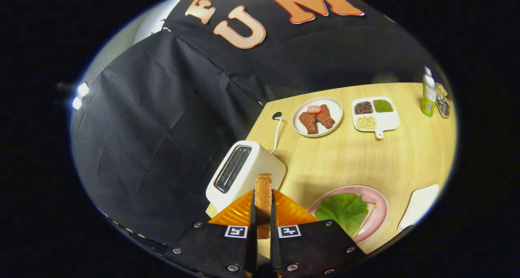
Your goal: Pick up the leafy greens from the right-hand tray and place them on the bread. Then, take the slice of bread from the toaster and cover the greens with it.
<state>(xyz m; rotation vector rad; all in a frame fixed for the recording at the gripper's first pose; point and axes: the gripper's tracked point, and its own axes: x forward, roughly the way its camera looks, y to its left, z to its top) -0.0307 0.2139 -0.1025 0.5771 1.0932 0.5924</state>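
Observation:
My gripper [263,207] is shut on a slice of toasted bread [263,192], held edge-on between the two orange fingers [237,215]. The slice hangs above the table, just right of the white toaster [260,168], whose dark slot [232,168] looks empty. To the right of the fingers sits a pink plate [378,200] with a green leaf [343,209] lying on a slice of bread [367,217] whose edge peeks out beneath the leaf.
Farther back on the wooden table [365,160] are a white plate with pieces of meat [317,116], a divided white dish of beans [374,114], a green bottle [428,92] and a white tray [420,205] at the right. The toaster's cord [277,131] runs to a hole.

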